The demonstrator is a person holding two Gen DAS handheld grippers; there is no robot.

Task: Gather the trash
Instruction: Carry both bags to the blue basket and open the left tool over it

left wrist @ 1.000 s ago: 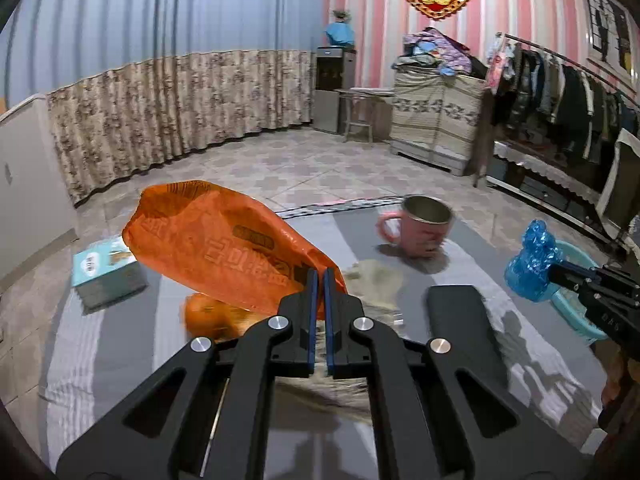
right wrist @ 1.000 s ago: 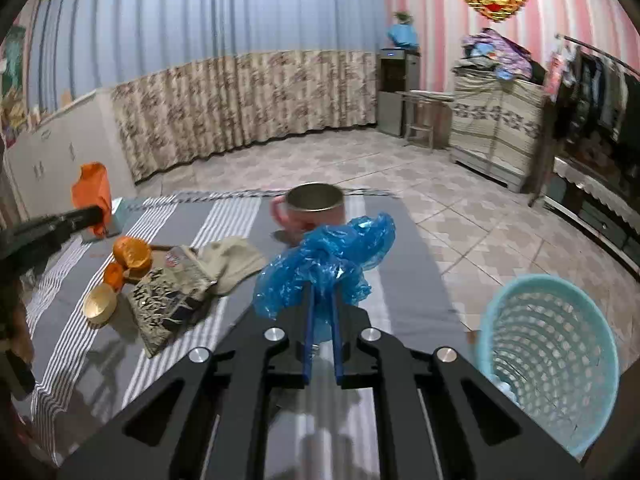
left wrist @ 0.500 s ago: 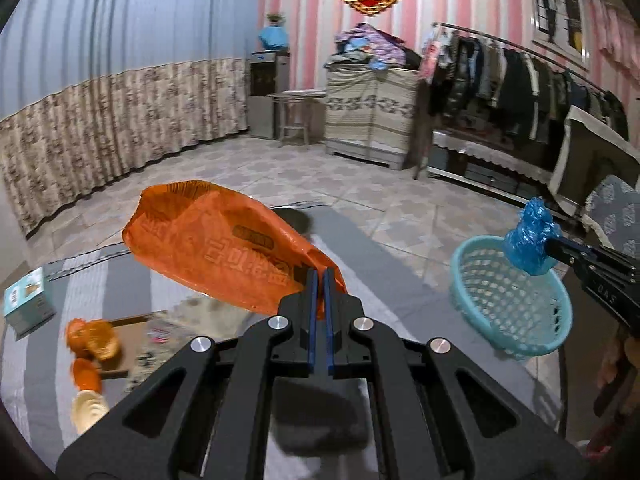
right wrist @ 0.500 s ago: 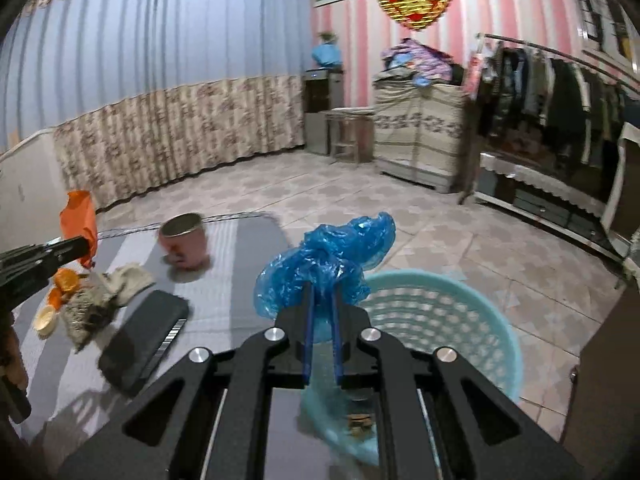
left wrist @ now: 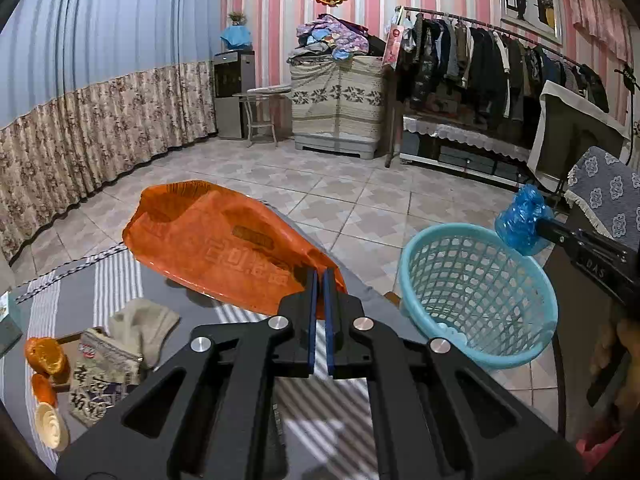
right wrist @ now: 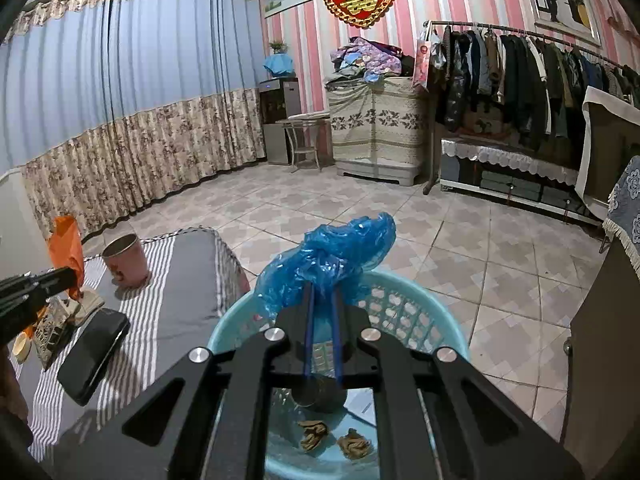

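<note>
Now both views have swung right since a second ago: the pink mug that sat centre frame in the left wrist view is gone from it, and the blue basket (left wrist: 478,300), then just a sliver at the right edge, fills the centre right. Left gripper (left wrist: 319,280) is still clenched on the orange bag (left wrist: 224,244), pinched by one corner, with the bag fanning out to upper left of the jaws exactly as before. Right gripper (right wrist: 322,300) still grasps the crumpled blue bag (right wrist: 326,260), which sticks up above the fingertips, unchanged in shape.

In the right wrist view the basket (right wrist: 404,300) was at lower right a second ago; it now sits dead under the jaws at bottom centre, and the blue bag hangs over its far rim. Brown scraps (right wrist: 314,434) lie on the basket floor. The pink mug (right wrist: 126,258) has slid from centre to the left of frame, standing on the striped cloth (right wrist: 176,280). A black case (right wrist: 94,354) lies on the cloth lower left.

In the left wrist view the blue bag (left wrist: 522,226) shows at right, just above the basket's far rim, on the tip of the right gripper (left wrist: 540,226). Orange peel pieces (left wrist: 44,356) and a printed wrapper (left wrist: 102,380) lie lower left on the cloth (left wrist: 116,280), shifted left from earlier. The orange bag is over the cloth's edge, left of the basket, not above it.
</note>
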